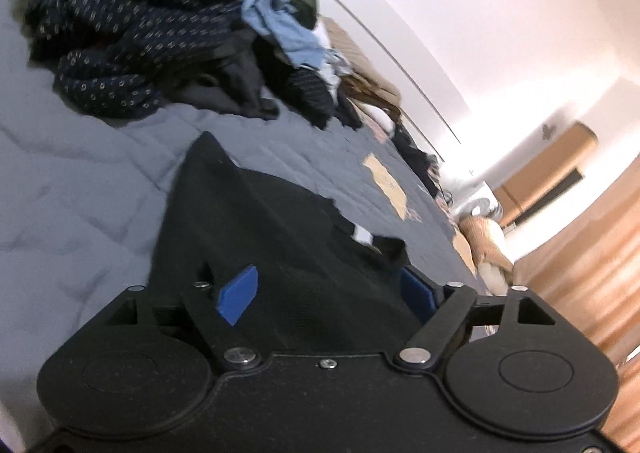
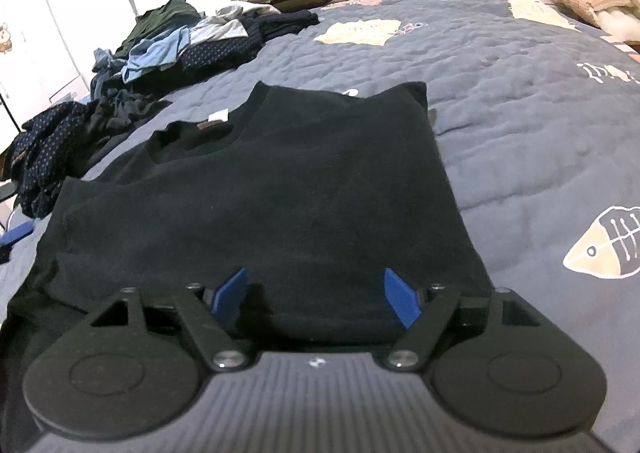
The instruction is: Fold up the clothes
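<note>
Here, black shirt (image 2: 256, 205) flat on quilt (image 2: 520, 141) — beneath both grippers, left (image 1: 326, 293), right (image 2: 316, 295) — jaws spread, empty.

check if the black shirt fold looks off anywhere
The black t-shirt is folded unevenly: its top layer sits skewed, leaving the collar and white label exposed at the left, and a far corner peaks up off the quilt.

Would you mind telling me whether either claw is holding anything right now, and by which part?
Nothing is held: the left claw and right claw are both open over the black shirt.
</note>
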A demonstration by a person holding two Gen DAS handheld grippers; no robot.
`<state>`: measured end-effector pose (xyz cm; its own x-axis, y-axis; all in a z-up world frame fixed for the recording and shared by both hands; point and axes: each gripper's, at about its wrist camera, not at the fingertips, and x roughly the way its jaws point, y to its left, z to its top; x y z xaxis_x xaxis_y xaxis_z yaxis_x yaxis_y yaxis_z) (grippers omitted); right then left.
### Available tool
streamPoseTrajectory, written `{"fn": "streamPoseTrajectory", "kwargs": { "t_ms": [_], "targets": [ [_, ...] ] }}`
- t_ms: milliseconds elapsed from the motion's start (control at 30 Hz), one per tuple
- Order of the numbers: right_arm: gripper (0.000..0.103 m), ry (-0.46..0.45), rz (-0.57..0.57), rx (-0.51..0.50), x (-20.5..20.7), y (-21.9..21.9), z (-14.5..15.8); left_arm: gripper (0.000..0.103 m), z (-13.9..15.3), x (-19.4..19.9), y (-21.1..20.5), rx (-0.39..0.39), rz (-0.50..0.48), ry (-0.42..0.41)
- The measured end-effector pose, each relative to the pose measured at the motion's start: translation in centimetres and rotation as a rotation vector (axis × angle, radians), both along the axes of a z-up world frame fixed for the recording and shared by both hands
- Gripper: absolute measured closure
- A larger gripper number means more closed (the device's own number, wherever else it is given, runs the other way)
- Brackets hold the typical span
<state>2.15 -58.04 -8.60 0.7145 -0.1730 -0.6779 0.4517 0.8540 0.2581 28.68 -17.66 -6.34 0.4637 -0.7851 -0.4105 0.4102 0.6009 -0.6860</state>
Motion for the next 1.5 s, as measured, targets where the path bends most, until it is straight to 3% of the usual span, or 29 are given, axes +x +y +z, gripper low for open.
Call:
{"fn": "streamPoseTrajectory", "kwargs": {
  "t_ms": [367,533,700,933,1100,1333,1500],
  "targets": [
    [0.026,-0.095,-0.071,0.013,-4.2,2.7,4.9,0.018,3.1,-11.6,2.5,0.171,-0.063,-0.09],
    [0.024,-0.079,-0.027,-0.05,-6.6,6.8,7.0,0.018,4.0,-15.9,4.5,0.256,-0.081,-0.119],
    [0.023,-0.086,0.024,-0.02,-11.1,10.8,7.3,0.018,4.5,-19.4,6.4,0.342,-0.114,-0.162],
    [0.022,-0.006,-0.017,-0.073,-17.4,13.9,7.7,0.018,5.2,-23.6,9.0,0.414,-0.162,-0.187],
    [0.022,0.062,-0.026,-0.129,-20.8,13.9,7.6,0.018,4.4,-26.0,10.7,0.511,-0.232,-0.193],
    [0.022,0.181,0.027,-0.078,-24.0,13.3,5.4,0.018,1.6,-27.8,12.6,0.592,-0.284,-0.106],
    [0.022,0.26,0.065,-0.06,-25.6,13.1,4.2,0.023,0.0,-27.9,13.3,0.604,-0.323,-0.013]
  ]
}}
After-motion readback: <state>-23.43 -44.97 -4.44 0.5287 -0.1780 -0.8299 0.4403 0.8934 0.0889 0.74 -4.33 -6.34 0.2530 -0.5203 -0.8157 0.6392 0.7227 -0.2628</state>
